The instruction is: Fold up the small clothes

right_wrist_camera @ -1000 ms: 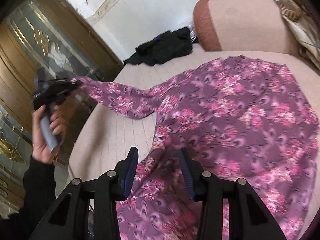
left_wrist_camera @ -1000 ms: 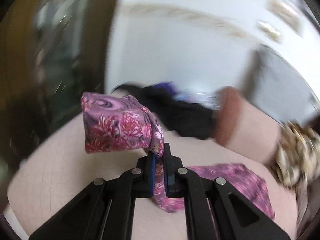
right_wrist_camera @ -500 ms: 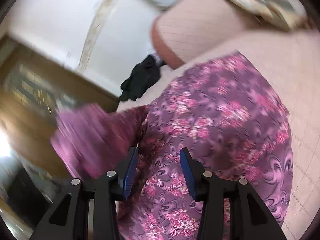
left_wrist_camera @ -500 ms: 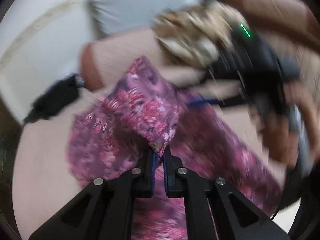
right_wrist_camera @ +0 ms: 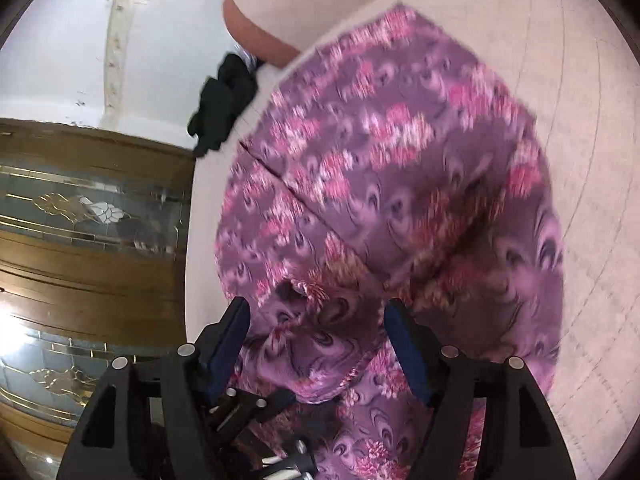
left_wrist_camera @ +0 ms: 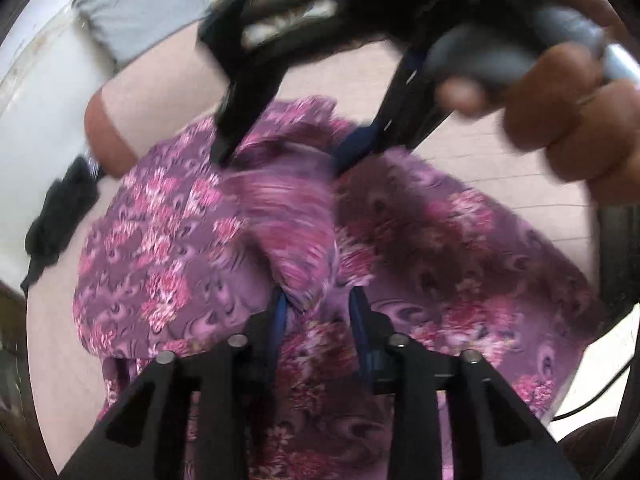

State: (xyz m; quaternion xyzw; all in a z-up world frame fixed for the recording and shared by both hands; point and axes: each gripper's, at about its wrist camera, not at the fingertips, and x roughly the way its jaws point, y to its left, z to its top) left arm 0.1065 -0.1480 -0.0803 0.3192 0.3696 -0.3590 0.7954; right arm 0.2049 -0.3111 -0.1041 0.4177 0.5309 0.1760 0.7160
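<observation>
Purple floral cloth [left_wrist_camera: 168, 248] lies spread on the pink bed [left_wrist_camera: 56, 344], with one folded flap [left_wrist_camera: 288, 232] laid back across its middle. The left gripper [left_wrist_camera: 318, 312] hangs over that flap; its jaws have just been opening and stand narrowly apart, the flap's tip loose between them, pads not pressing it. The right gripper [right_wrist_camera: 316, 336] hovers over the cloth's near edge, its jaws having just opened wide, with a rumpled hem under the gap and nothing clamped. In the left view a hand [left_wrist_camera: 560, 96] holds the right gripper above the cloth's far side. Beyond the cloth lie a black garment [right_wrist_camera: 222, 100] and a pink bolster [right_wrist_camera: 276, 12]. A wooden cabinet [right_wrist_camera: 88, 240] stands beside the bed.
</observation>
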